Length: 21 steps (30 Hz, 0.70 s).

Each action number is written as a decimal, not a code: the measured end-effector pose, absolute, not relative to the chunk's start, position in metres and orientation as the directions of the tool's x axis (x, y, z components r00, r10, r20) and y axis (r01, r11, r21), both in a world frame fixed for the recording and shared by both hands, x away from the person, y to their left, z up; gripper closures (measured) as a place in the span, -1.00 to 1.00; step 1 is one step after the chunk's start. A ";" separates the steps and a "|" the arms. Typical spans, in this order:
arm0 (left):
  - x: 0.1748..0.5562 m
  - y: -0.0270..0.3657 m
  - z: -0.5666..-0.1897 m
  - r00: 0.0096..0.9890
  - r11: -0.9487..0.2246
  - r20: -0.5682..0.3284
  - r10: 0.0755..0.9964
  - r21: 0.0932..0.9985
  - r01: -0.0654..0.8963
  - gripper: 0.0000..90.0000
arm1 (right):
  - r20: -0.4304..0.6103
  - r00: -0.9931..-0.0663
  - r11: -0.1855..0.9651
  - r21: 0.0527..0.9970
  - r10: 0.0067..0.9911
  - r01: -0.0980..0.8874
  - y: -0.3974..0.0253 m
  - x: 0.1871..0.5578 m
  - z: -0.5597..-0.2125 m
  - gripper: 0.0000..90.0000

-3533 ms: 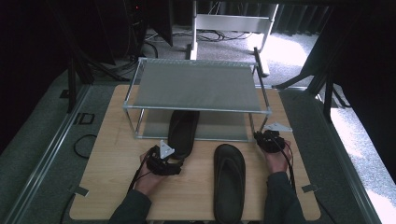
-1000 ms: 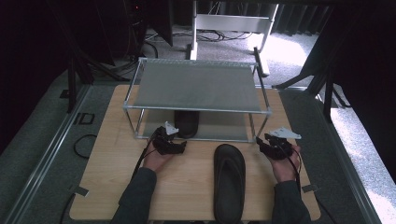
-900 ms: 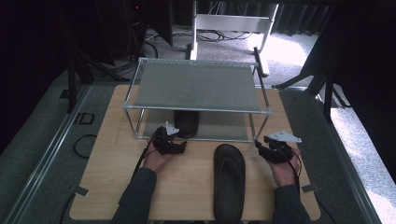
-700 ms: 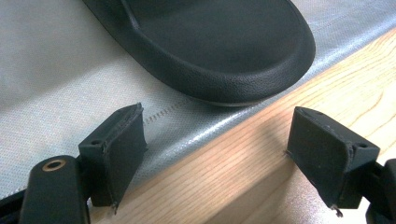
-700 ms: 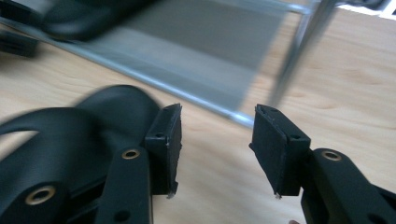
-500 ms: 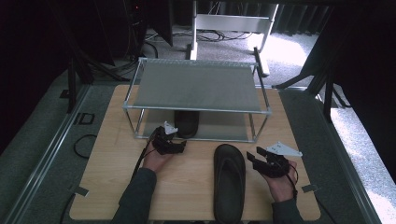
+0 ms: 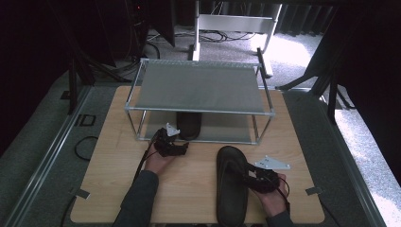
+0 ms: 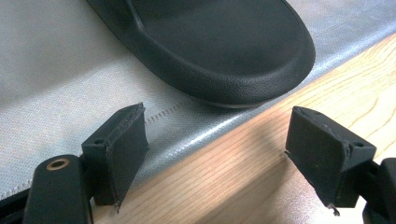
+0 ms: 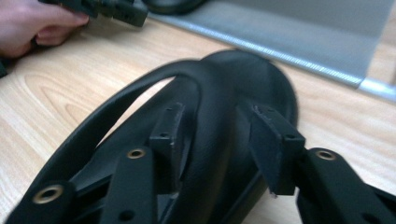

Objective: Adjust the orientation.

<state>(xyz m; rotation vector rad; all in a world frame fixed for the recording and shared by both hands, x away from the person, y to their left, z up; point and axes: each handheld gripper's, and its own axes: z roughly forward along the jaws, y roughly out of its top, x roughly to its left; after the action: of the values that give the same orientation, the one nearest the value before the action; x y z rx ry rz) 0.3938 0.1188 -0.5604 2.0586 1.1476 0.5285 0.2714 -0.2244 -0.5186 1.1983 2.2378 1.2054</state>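
The right gripper straddled the strap of the flip-flop near the desk's front edge — jaws not yet closed on it, sole lengthwise toward the rack — while the left gripper stood wide open before the shelved sandal.

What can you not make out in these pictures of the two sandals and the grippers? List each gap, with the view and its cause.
- Sandal on the lower shelf: front hidden by the rack's top shelf, high view; cut by the top edge, left gripper view.
- Sandal on the table: whether the right gripper grips its strap; blurred, right gripper view.
- Its heel: cut by the bottom edge, high view.
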 end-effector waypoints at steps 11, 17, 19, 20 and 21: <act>0.394 0.120 -0.560 0.520 -0.342 -0.003 0.854 0.750 0.566 -0.53 | 0.130 -0.576 0.292 0.761 0.807 0.580 -0.217 0.273 -0.528 0.45; 0.394 0.120 -0.560 0.520 -0.343 -0.003 0.854 0.750 0.566 -0.53 | 0.117 -0.596 0.306 0.771 0.795 0.559 -0.214 0.272 -0.526 0.55; 0.394 0.120 -0.560 0.520 -0.343 -0.002 0.854 0.749 0.566 -0.53 | 0.113 -0.593 0.300 0.778 0.797 0.551 -0.214 0.273 -0.523 0.56; 0.394 0.120 -0.560 0.520 -0.343 -0.002 0.854 0.749 0.566 -0.53 | 0.110 -0.593 0.296 0.785 0.798 0.544 -0.214 0.274 -0.521 0.56; 0.394 0.120 -0.560 0.520 -0.343 -0.002 0.854 0.749 0.566 -0.53 | 0.108 -0.590 0.292 0.789 0.800 0.540 -0.214 0.275 -0.520 0.56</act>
<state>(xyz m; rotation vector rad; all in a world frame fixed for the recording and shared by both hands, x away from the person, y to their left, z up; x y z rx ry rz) 0.3939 0.1196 -0.5603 2.0498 1.1524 0.5171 0.2750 -0.2144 -0.5195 1.2173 2.2574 1.1920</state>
